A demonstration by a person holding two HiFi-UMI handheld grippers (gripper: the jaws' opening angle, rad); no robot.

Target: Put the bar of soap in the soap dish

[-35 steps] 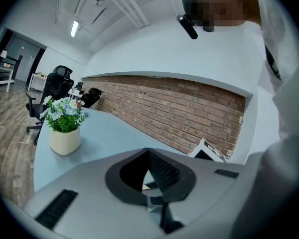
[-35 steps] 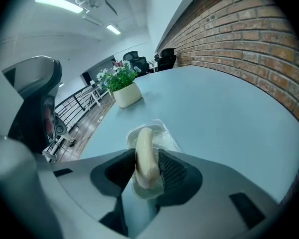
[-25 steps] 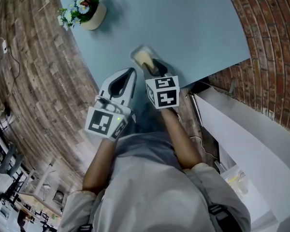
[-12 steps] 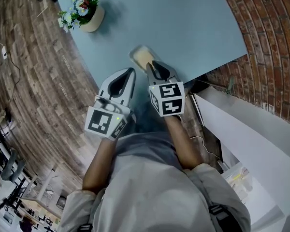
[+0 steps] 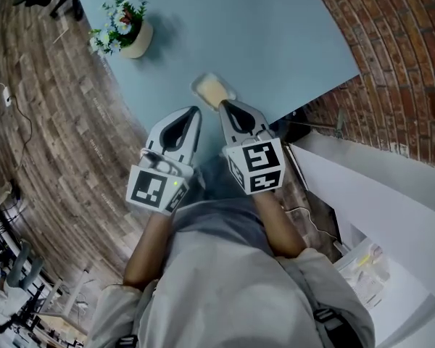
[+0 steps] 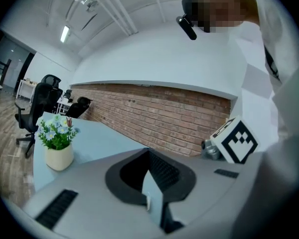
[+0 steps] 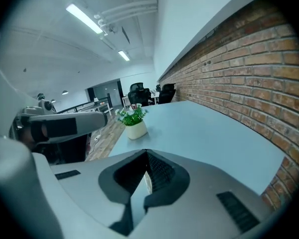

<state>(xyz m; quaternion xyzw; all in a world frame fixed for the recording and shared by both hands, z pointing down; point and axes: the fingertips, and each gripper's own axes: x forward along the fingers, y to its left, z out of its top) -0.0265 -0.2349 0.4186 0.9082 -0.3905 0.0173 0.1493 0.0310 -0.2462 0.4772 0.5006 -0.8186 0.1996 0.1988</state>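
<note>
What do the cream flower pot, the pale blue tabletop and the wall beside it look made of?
Cream flower pot: probably glazed ceramic or plastic, smooth and plain. Pale blue tabletop: matt laminate or painted board, even colour, no grain. Wall: red brick or brick facing, mortar joints visible.

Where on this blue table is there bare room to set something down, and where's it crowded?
Widest bare patch: the table between the flower pot and the brick wall, beyond the soap dish. A smaller bare strip runs between pot and dish. Crowded: the near edge, where the left gripper and right gripper sit close by the dish.
</note>
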